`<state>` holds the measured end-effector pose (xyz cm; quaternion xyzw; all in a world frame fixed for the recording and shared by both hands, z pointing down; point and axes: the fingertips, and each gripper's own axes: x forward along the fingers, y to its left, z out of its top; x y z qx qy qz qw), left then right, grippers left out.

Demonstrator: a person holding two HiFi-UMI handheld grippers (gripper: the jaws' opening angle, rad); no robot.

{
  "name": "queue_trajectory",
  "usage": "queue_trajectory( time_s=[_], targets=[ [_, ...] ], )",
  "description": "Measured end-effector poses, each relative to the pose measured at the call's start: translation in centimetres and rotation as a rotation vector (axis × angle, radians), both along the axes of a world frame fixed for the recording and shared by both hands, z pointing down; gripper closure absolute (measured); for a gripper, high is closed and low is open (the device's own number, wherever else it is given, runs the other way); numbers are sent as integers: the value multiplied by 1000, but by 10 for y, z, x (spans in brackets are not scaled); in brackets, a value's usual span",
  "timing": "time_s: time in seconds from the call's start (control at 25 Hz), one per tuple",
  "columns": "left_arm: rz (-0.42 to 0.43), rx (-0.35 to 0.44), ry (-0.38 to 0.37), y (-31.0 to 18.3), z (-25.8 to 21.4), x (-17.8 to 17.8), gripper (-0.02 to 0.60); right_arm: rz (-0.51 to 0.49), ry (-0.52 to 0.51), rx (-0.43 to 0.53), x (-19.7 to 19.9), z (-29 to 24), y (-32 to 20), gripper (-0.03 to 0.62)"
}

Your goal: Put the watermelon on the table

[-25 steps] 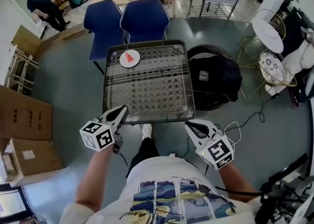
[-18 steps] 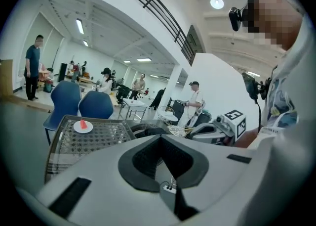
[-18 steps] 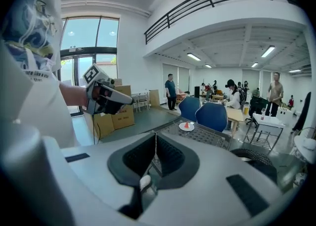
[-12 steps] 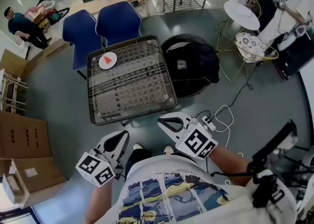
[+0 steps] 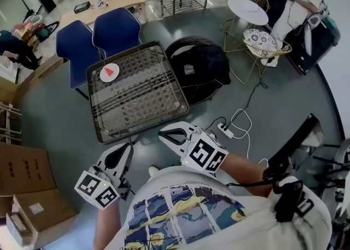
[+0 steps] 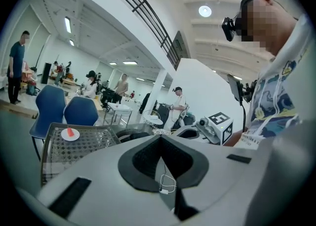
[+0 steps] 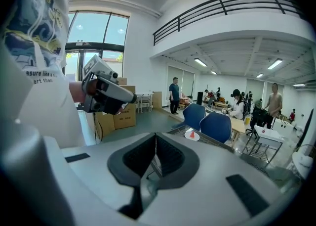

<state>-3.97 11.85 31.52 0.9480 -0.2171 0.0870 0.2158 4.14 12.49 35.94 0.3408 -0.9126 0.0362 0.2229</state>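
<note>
A red watermelon slice [image 5: 110, 71] lies on a small white plate [image 5: 103, 76] at the far left corner of the dark mesh table [image 5: 142, 98]. The left gripper view shows the slice [image 6: 70, 132] far off, and so does the right gripper view, where the slice [image 7: 192, 134] is small. My left gripper [image 5: 129, 146] is shut and empty, held close to my torso, short of the table's near edge. My right gripper [image 5: 162, 132] is beside it, also shut with nothing between its pads, its tip just off the table's near corner. The two grippers point roughly toward the table.
Two blue chairs [image 5: 95, 35] stand behind the table. A black round seat with a dark bag [image 5: 199, 68] sits to its right. A power strip with white cable [image 5: 229, 128] lies on the floor. Cardboard boxes [image 5: 24, 172] are at the left, and several people stand in the background.
Both grippers have drawn back from the table's near edge toward my body, staying shut. The view has swung, so the table now sits higher and further left.
</note>
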Motion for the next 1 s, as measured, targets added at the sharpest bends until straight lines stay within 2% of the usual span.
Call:
queue_trajectory(
  time_s=[0.32,0.56,1.0],
  targets=[
    [-23,-20,5,10,8,-38,572,-32,2,6,-42,-4,5,582],
    [-31,-13,7,8,12,-48,572,-44,0,8,-59,-2,5,582],
    [-36,-19,-9,8,22,-51,572,-64,6,-7,-68,2,4,582]
  ],
)
